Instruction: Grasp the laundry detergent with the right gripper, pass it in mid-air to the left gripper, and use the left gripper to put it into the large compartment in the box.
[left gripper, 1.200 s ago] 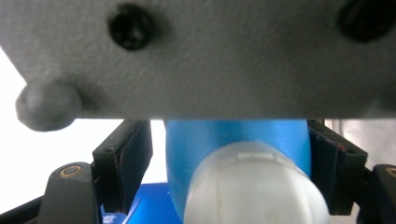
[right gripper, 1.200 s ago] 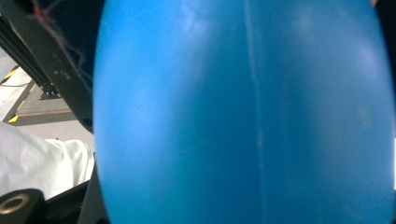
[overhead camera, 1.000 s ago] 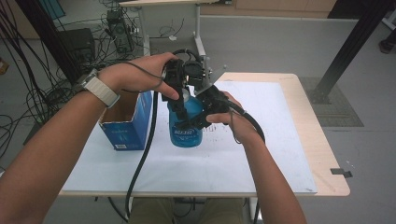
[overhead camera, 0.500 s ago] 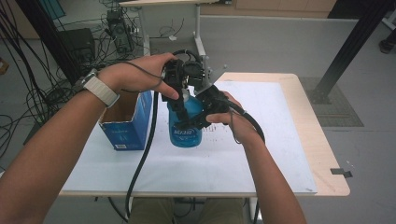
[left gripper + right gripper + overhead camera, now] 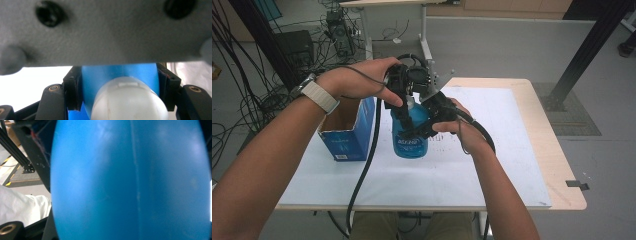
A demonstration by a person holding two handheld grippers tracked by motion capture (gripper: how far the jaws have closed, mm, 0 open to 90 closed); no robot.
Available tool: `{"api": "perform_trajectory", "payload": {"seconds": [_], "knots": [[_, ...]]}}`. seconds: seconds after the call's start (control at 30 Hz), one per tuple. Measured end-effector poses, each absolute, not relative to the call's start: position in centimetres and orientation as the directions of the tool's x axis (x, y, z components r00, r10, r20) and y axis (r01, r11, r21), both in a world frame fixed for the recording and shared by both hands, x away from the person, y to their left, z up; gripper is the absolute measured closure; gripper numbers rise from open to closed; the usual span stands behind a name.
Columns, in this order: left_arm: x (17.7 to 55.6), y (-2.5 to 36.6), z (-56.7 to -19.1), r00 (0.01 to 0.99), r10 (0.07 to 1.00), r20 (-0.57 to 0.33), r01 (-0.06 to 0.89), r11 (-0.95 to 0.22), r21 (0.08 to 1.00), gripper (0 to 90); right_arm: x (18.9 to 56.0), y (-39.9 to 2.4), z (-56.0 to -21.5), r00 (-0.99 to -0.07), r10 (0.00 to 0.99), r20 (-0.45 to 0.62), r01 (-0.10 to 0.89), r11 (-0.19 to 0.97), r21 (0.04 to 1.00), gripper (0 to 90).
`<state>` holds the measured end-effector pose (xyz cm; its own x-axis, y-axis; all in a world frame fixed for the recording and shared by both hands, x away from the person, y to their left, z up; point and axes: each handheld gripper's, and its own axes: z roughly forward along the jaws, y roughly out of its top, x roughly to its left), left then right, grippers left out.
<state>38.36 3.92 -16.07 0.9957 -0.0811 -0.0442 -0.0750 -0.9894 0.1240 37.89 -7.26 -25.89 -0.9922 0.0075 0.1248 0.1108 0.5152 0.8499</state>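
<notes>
Now one blue bottle [image 5: 410, 131] stands mid-desk [image 5: 492, 165], one blue box [image 5: 348, 134] at its nine o'clock. Two hand-held grippers squeeze it: left hand-held gripper [image 5: 404, 97] has just closed on its cap, right hand-held gripper [image 5: 424, 125] grips its body.

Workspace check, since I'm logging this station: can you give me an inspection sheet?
Surface: table under a white sheet.
Job's things: blue bottle upright, white cap.
Clutter: open blue box left of the bottle.
Grippers: left gripper has just closed at the bottle's top; right gripper shut on its body.
Cables: black cable hangs off the front edge.
Surroundings: wires and gear on the floor behind.
</notes>
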Motion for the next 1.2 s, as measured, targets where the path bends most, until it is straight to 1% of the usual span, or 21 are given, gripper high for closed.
{"api": "perform_trajectory", "payload": {"seconds": [0.1,0.23,0.37,0.4,0.43,1.2], "knots": [[38.32,3.91,-16.07,0.996,-0.078,-0.041,-0.072,-0.990,0.123,37.4,37.88,-7.27,-25.88,-0.992,0.007,0.128,0.113,0.516,0.849,43.1],[38.24,3.91,-16.02,0.996,-0.076,-0.037,-0.071,-0.990,0.121,37.5,37.96,-7.28,-25.89,-0.995,0.017,0.103,0.097,0.519,0.850,43.1],[38.20,4.00,-15.94,0.997,-0.072,-0.037,-0.067,-0.990,0.124,37.6,37.93,-7.24,-25.79,-0.994,0.020,0.103,0.098,0.517,0.850,43.1],[38.20,4.02,-15.92,0.997,-0.072,-0.038,-0.067,-0.990,0.123,37.6,37.72,-7.20,-25.71,-0.991,0.000,0.137,0.117,0.513,0.850,43.1],[38.20,4.02,-15.92,0.997,-0.072,-0.039,-0.067,-0.990,0.123,37.6,37.71,-7.17,-25.70,-0.990,-0.002,0.138,0.118,0.513,0.850,43.1],[38.18,4.20,-15.52,0.996,-0.078,-0.045,-0.071,-0.989,0.132,37.5,37.62,-7.11,-25.21,-0.993,0.011,0.116,0.105,0.527,0.843,43.0]]}}
